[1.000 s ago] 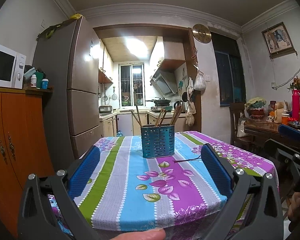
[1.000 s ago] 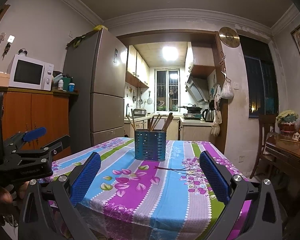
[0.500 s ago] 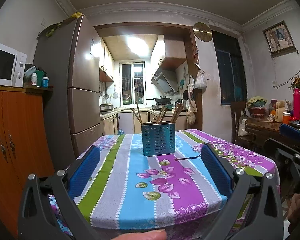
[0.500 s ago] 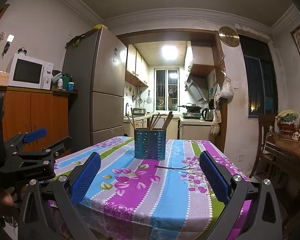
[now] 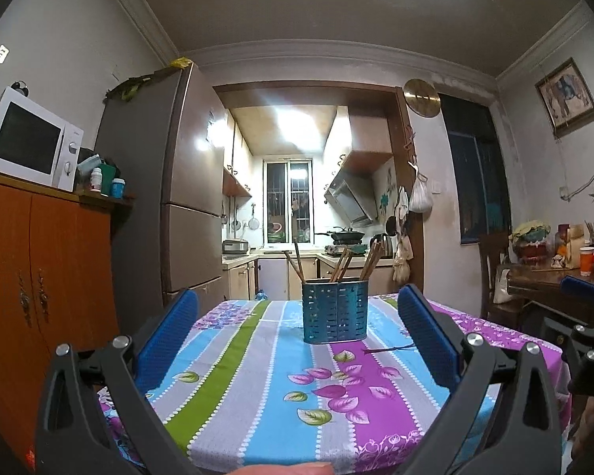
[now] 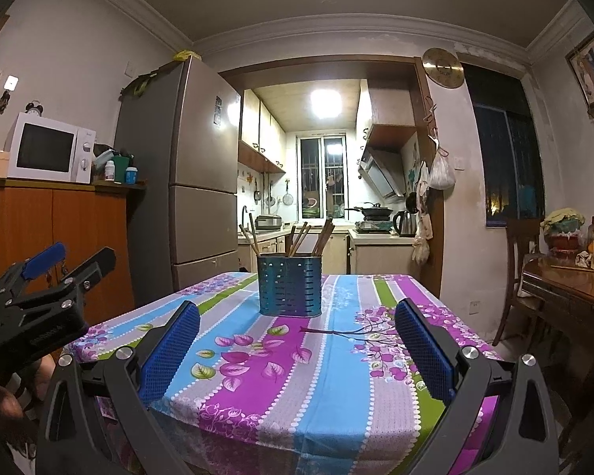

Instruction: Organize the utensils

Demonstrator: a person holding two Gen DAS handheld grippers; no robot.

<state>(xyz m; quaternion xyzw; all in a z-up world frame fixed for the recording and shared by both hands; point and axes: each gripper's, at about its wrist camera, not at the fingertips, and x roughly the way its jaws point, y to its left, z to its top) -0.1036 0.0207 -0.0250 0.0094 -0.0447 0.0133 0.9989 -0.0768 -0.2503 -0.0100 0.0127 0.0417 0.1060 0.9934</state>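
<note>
A blue perforated utensil holder [image 5: 334,310] stands upright on the striped floral tablecloth [image 5: 257,388], with several brown chopsticks [image 5: 338,263] sticking out of it. It also shows in the right wrist view [image 6: 290,285]. A dark chopstick [image 5: 388,349] lies flat on the cloth to the holder's right, also in the right wrist view [image 6: 336,331]. My left gripper [image 5: 297,340] is open and empty, held before the table's near edge. My right gripper [image 6: 295,346] is open and empty, also short of the table.
An orange cabinet [image 5: 39,277] with a microwave [image 5: 31,140] stands at the left, beside a tall fridge [image 5: 178,182]. A wooden side table [image 6: 570,289] with jars and a chair [image 6: 522,261] are at the right. The kitchen lies behind the table.
Both grippers have tilted up and drawn slightly nearer the table, so the holder sits lower in both views. The jaws stay open.
</note>
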